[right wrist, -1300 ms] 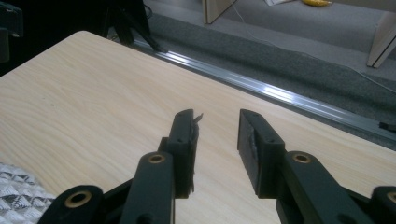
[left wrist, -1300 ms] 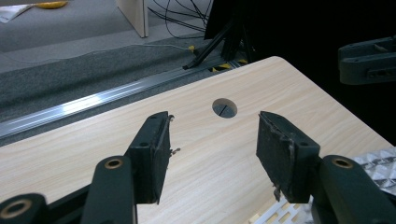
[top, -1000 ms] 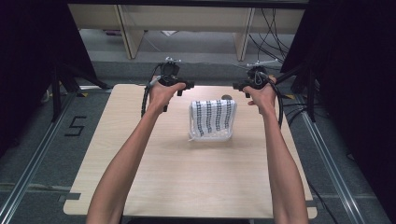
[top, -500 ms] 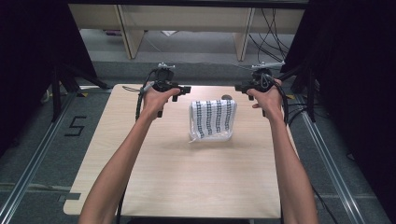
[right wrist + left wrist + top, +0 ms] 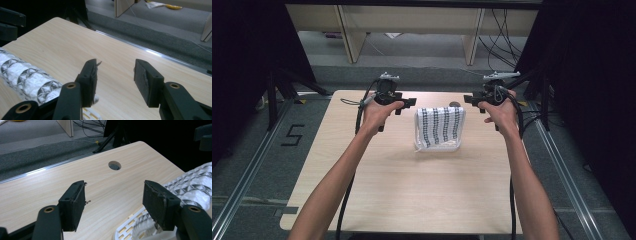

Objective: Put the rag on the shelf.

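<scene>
Left gripper and right gripper stand at nine and three o'clock of the patterned cloth, jaws having just been opening, nothing between them. Cloth drapes a white basket near the table's far edge, by a cable hole. Apparent release posture; ample room toward six o'clock.

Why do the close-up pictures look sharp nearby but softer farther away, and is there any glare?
High view: even light on the table, dark surroundings, soft shadows by the cloth. Left gripper view: the table hole is crisp, the floor cables slightly soft, a bright glint along the metal rail. Right gripper view: a similar glint on the rail.
</scene>
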{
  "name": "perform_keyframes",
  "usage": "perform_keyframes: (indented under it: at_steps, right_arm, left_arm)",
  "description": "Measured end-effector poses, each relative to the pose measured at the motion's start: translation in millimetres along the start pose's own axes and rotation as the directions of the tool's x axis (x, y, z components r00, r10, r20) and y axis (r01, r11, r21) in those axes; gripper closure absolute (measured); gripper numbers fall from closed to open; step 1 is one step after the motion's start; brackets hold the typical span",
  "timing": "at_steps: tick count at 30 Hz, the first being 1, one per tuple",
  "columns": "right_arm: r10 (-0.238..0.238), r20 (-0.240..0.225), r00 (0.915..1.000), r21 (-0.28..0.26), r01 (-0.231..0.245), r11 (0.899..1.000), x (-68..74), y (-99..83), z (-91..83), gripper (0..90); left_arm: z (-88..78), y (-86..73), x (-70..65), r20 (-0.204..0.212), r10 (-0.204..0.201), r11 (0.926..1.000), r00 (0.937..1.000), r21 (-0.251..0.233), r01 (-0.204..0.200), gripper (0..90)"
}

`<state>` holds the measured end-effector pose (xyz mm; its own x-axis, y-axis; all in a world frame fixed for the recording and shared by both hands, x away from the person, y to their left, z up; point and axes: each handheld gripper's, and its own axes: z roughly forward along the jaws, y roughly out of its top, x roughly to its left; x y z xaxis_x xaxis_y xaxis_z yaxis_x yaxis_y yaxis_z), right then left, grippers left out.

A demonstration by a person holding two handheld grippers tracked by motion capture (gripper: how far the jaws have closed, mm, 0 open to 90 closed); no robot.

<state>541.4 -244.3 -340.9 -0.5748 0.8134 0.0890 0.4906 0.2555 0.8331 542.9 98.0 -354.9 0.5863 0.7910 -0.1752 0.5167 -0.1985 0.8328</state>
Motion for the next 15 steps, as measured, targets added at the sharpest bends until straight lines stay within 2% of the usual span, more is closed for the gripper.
perform_keyframes:
  at_steps: [3, 5, 6, 7, 8, 10, 11, 12, 13, 14, 15]
  right_arm:
    - [0.01, -0.003, 0.9999, -0.003, -0.01, 1.0, 3.6, 0.6, -3.1, 53.2]
    - [-0.022, -0.01, 0.9997, -0.017, 0.022, 1.0, 4.3, 0.9, -4.9, 52.0]
    - [-0.01, -0.008, 0.9999, -0.012, 0.01, 1.0, 7.2, 1.2, -7.2, 51.5]
    - [-0.024, -0.009, 0.9997, -0.009, 0.024, 1.0, 7.8, 1.4, -9.3, 51.2]
    - [-0.004, -0.01, 0.9999, -0.01, 0.004, 1.0, 10.7, 1.0, -10.9, 51.0]
    - [-0.016, -0.012, 0.9998, -0.021, 0.016, 1.0, 12.4, 1.0, -13.7, 50.4]
    - [-0.036, -0.005, 0.9993, -0.039, 0.036, 0.999, 12.8, 0.4, -14.4, 50.1]
    - [-0.041, -0.015, 0.9991, -0.032, 0.04, 0.999, 13.9, 0.5, -16.6, 49.9]
    - [-0.023, -0.019, 0.9996, -0.031, 0.022, 0.999, 17.0, 0.0, -19.2, 49.6]
    - [-0.046, -0.015, 0.9988, -0.041, 0.046, 0.998, 16.9, -0.4, -20.6, 49.5]
    - [-0.037, -0.017, 0.9992, -0.048, 0.036, 0.998, 19.3, -1.0, -22.2, 49.0]
  left_arm:
    - [-3.3, -0.4, -3.8, 0.0, 0.002, 0.9999, 1.0, -0.012, -0.002, 33.9]
    - [-7.0, -0.6, -5.8, 0.0, 0.02, 0.9998, 0.9998, -0.006, -0.02, 33.6]
    - [-8.9, -0.9, -6.3, 0.01, 0.027, 0.9996, 0.9996, -0.004, -0.027, 33.5]
    - [-9.9, -1.6, -8.3, 0.007, 0.018, 0.9997, 0.9998, -0.016, -0.018, 33.4]
    - [-12.1, -2.1, -8.7, 0.013, 0.03, 0.9995, 0.9995, -0.002, -0.03, 33.1]
    - [-15.9, -4.0, -12.0, 0.009, 0.039, 0.9993, 0.9992, -0.003, -0.038, 32.6]
    - [-17.9, -4.8, -12.9, 0.015, 0.044, 0.999, 0.9989, -0.002, -0.044, 32.6]
    - [-20.1, -5.7, -14.6, 0.01, 0.049, 0.9988, 0.9987, -0.003, -0.049, 32.6]
    - [-21.5, -6.8, -16.4, 0.009, 0.045, 0.9989, 0.999, -0.014, -0.044, 32.6]
    - [-24.0, -7.4, -16.5, 0.018, 0.053, 0.9986, 0.9984, -0.004, -0.053, 32.6]
    - [-25.2, -8.5, -18.5, 0.014, 0.045, 0.9989, 0.9989, -0.017, -0.044, 32.5]
